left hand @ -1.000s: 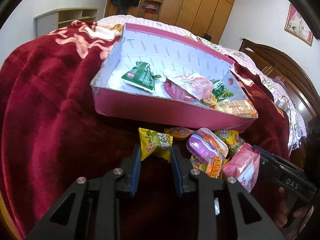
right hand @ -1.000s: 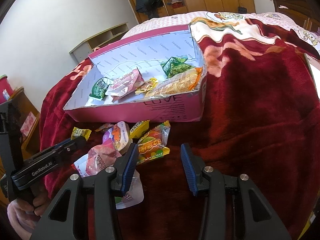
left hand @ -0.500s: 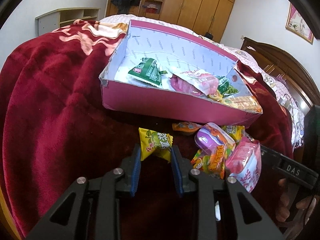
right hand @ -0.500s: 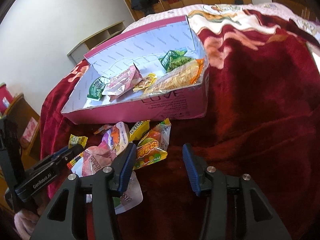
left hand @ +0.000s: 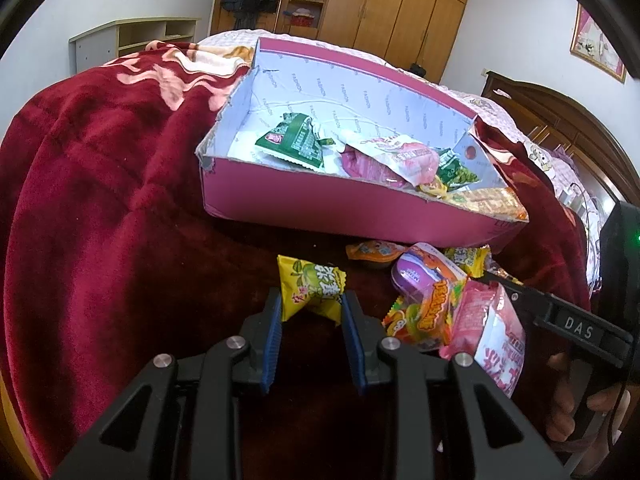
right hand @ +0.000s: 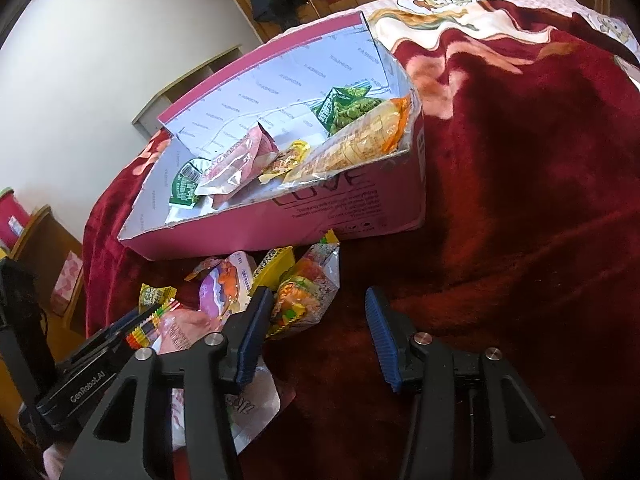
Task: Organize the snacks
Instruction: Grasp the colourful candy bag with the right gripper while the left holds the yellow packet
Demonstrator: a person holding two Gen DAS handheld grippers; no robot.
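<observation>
My left gripper (left hand: 311, 312) is shut on a small yellow-green candy packet (left hand: 312, 286) and holds it above the red blanket, in front of the pink cardboard box (left hand: 320, 204). The packet also shows in the right wrist view (right hand: 154, 294). The box (right hand: 352, 204) holds several snack packets. My right gripper (right hand: 316, 320) is open and empty, just right of a loose pile of snacks (right hand: 304, 296) in front of the box. The pile shows in the left wrist view (left hand: 436, 300) too.
A dark red blanket (left hand: 100, 200) covers the bed. Wooden wardrobes (left hand: 380, 4) and a low shelf (left hand: 132, 36) stand behind. A wooden side table (right hand: 44, 248) is at the left in the right wrist view. Bare blanket (right hand: 520, 200) lies right of the box.
The left gripper, with the yellow-green packet in it, has risen and looks more down into the box. The right gripper has moved slightly closer to the snack pile.
</observation>
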